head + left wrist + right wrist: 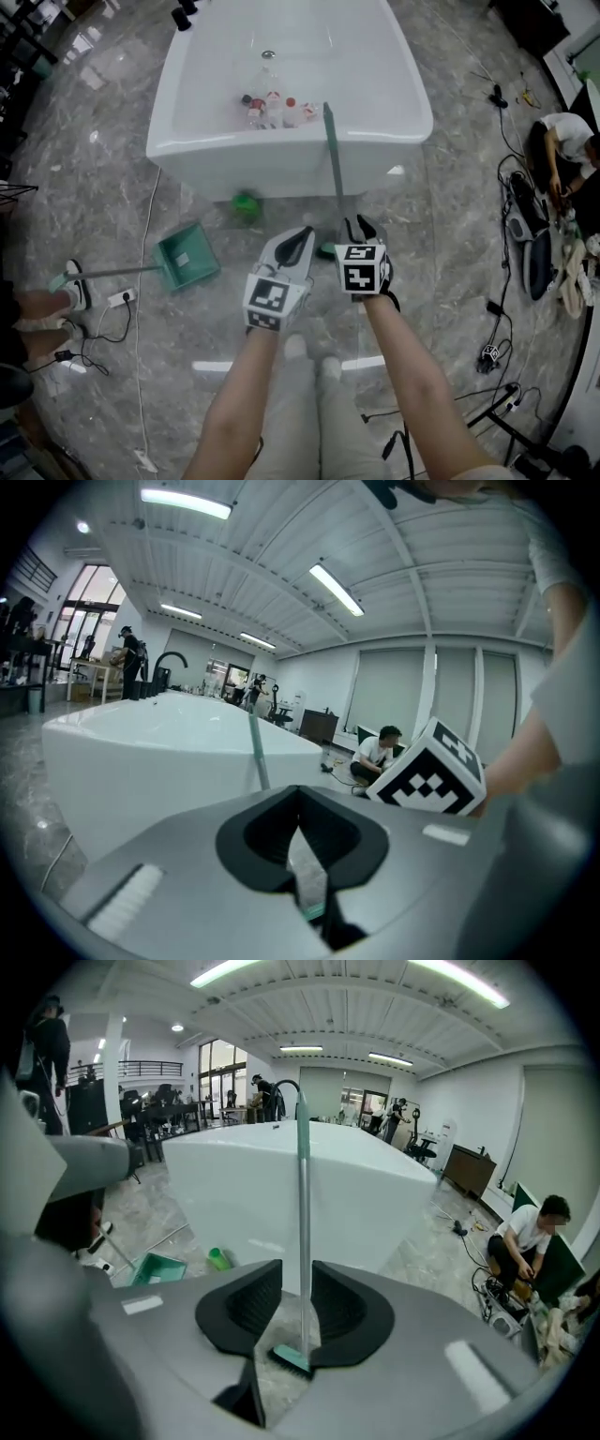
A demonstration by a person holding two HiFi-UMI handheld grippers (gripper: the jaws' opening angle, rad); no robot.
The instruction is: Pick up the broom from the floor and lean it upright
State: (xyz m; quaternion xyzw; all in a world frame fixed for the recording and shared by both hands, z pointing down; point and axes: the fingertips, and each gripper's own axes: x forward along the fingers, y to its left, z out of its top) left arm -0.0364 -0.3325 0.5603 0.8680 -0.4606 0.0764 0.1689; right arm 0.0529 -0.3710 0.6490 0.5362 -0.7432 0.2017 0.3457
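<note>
The broom stands upright, its grey-green handle [334, 159] leaning on the rim of the white bathtub [187, 141] and its green head [326, 249] on the floor. In the right gripper view the handle [303, 1185] rises past the gap of my right gripper [297, 1279], whose jaws stand apart and clear of it; the broom head [292, 1359] shows below. My right gripper [361, 230] hovers just right of the broom's foot. My left gripper [302, 236] is beside it with fingertips together, nothing held. The left gripper view shows the handle [258, 752] against the tub [141, 752].
A green dustpan [187, 258] with a long handle lies on the floor to the left, a green bottle [246, 204] by the tub's foot. Bottles [272, 108] sit in the tub. A person [562, 141] crouches at right among cables; a power strip [122, 298] lies at left.
</note>
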